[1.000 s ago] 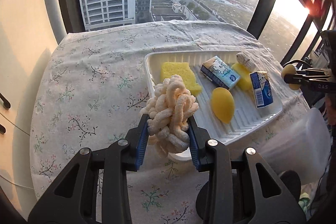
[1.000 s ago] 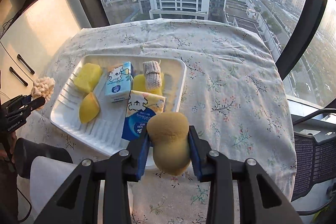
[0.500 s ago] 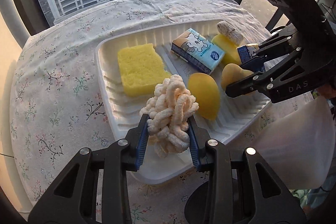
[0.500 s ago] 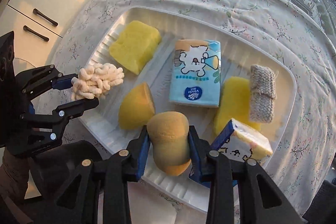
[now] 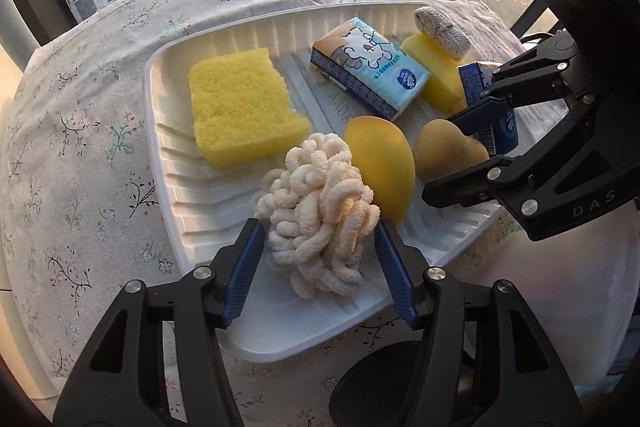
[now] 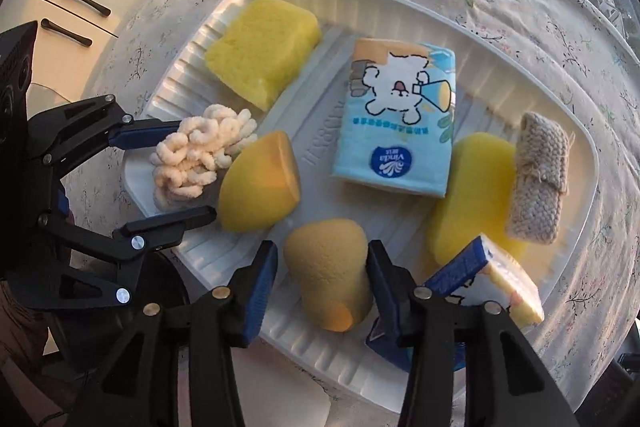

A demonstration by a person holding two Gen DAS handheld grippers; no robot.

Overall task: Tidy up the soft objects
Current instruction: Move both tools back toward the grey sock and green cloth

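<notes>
A white ribbed tray (image 5: 280, 315) (image 6: 316, 131) holds several soft items. A cream noodle-textured sponge (image 5: 316, 211) (image 6: 200, 155) rests on its near corner between the jaws of my left gripper (image 5: 318, 231) (image 6: 194, 169), which are opening; the blue pads stand just off it. A tan gourd-shaped sponge (image 6: 328, 267) (image 5: 444, 151) lies on the tray between the opening jaws of my right gripper (image 6: 320, 255) (image 5: 440, 155), with a clear gap at the left pad. A yellow teardrop sponge (image 5: 380, 167) (image 6: 260, 183) lies between the two.
Also in the tray are a yellow block sponge (image 5: 244, 107), a light-blue tissue pack (image 5: 368, 67), a knitted pad (image 6: 540, 179) on another yellow sponge (image 6: 472, 195), and a dark-blue tissue pack (image 6: 480, 279) against my right finger. A floral cloth (image 5: 80, 147) surrounds the tray. Cabinet handles (image 6: 80, 3) show at left.
Both grippers came down over the tray, then their jaws spread. The cream sponge and the tan sponge now rest on the tray instead of being squeezed.
</notes>
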